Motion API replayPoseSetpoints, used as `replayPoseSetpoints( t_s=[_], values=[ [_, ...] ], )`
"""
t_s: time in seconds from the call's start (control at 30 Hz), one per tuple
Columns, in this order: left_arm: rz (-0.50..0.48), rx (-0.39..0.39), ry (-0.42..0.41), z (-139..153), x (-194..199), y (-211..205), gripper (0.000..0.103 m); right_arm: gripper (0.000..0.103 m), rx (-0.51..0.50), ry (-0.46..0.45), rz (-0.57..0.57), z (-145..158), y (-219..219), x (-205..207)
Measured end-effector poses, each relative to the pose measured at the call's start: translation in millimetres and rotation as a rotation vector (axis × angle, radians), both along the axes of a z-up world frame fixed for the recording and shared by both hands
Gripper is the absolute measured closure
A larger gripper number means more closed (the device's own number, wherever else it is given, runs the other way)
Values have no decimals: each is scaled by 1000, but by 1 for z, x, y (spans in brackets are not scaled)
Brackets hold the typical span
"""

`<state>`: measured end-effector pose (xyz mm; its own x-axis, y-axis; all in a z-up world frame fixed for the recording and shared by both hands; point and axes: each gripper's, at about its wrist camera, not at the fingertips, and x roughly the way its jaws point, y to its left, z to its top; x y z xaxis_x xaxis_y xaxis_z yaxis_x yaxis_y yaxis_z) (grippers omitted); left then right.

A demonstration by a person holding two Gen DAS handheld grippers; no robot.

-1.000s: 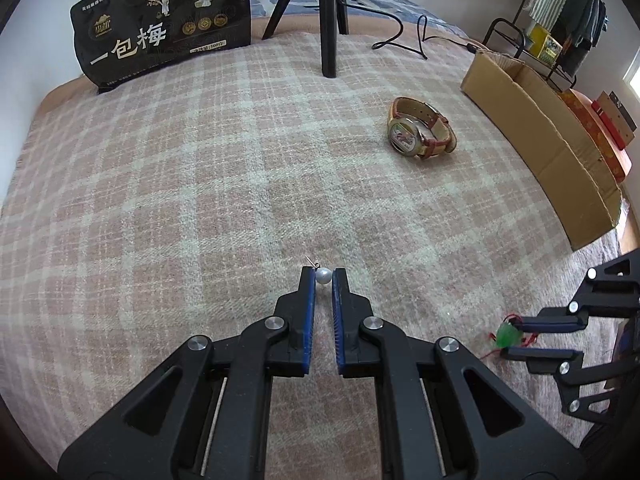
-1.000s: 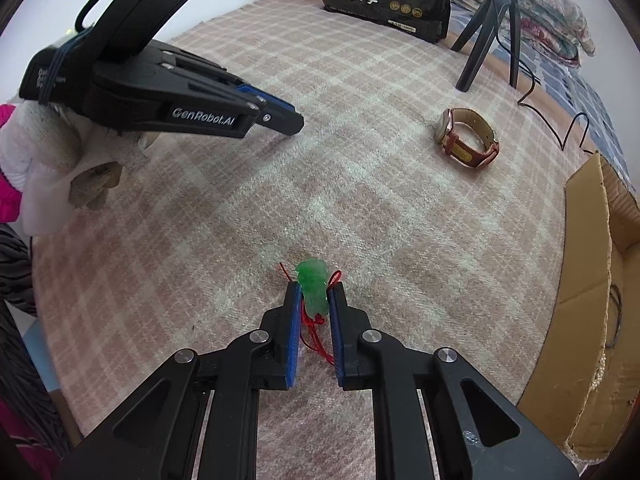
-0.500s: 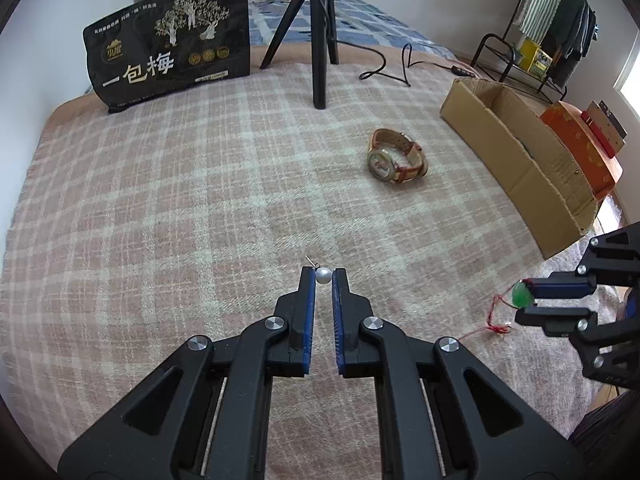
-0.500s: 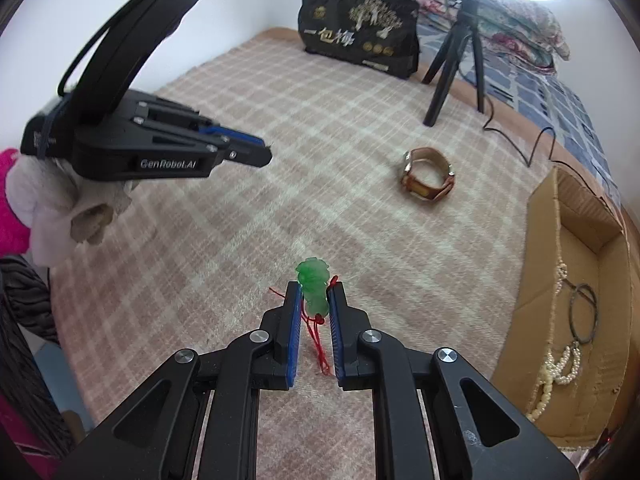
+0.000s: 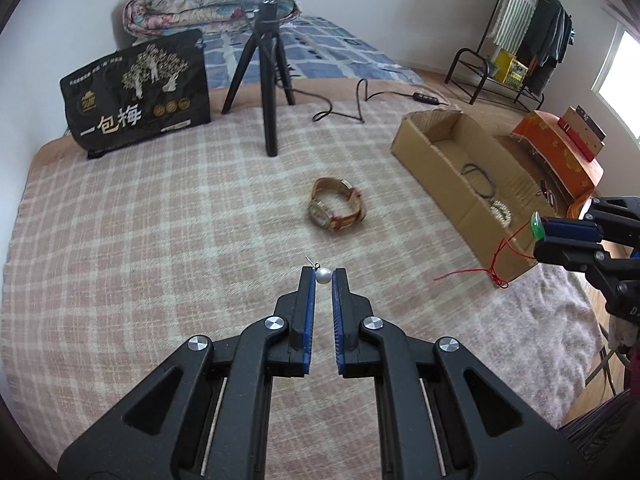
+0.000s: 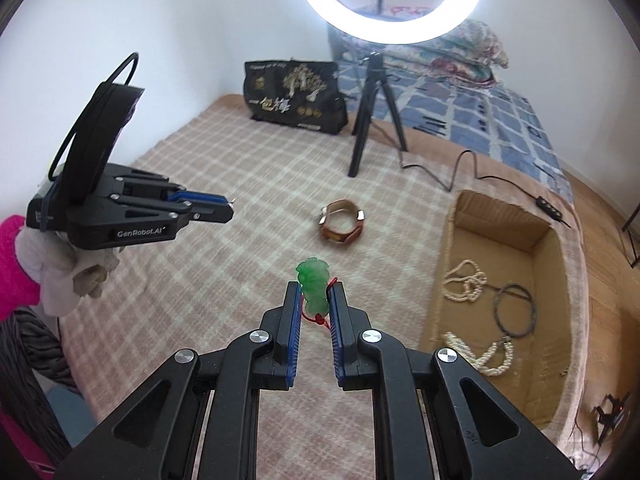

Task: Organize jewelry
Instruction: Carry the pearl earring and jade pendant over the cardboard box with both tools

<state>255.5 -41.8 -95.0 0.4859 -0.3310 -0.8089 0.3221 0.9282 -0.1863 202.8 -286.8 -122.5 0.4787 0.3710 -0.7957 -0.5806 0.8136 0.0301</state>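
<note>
My left gripper [image 5: 323, 274] is shut on a small pearl earring [image 5: 322, 276] with a thin wire hook, held above the plaid blanket [image 5: 140, 240]. My right gripper [image 6: 315, 294] is shut on a green jade pendant [image 6: 313, 283] whose red cord [image 5: 498, 258] dangles below; the pendant [image 5: 537, 226] also shows at the right edge of the left wrist view. A brown-strapped wristwatch [image 5: 335, 210] lies on the blanket ahead of both grippers. An open cardboard box [image 6: 502, 236] to the right holds pearl strands [image 6: 466, 280] and a dark bangle [image 6: 514, 310].
A black tripod [image 5: 266, 76] with a ring light [image 6: 386, 0] stands at the back of the blanket, its cable [image 5: 344, 108] trailing right. A black printed bag [image 5: 138, 92] leans at the back left. An orange box [image 5: 560, 148] sits beyond the cardboard box. A gloved hand [image 6: 60, 276] holds the left gripper.
Both grippers have risen off the blanket with their pieces still held, so more of the room shows. The pendant's red cord has lifted with the right gripper, and the box's inside has come into view.
</note>
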Motion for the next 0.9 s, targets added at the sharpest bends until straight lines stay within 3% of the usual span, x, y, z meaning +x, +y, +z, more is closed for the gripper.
replayPoseSetpoints(
  t_s=[0.5, 0.9],
  values=[
    [-83, -62, -61, 36, 29, -75, 97, 91, 27, -54, -176, 26, -85, 4],
    [-142, -95, -62, 41, 67, -146, 97, 91, 10, -31, -265, 15, -133, 12]
  ],
)
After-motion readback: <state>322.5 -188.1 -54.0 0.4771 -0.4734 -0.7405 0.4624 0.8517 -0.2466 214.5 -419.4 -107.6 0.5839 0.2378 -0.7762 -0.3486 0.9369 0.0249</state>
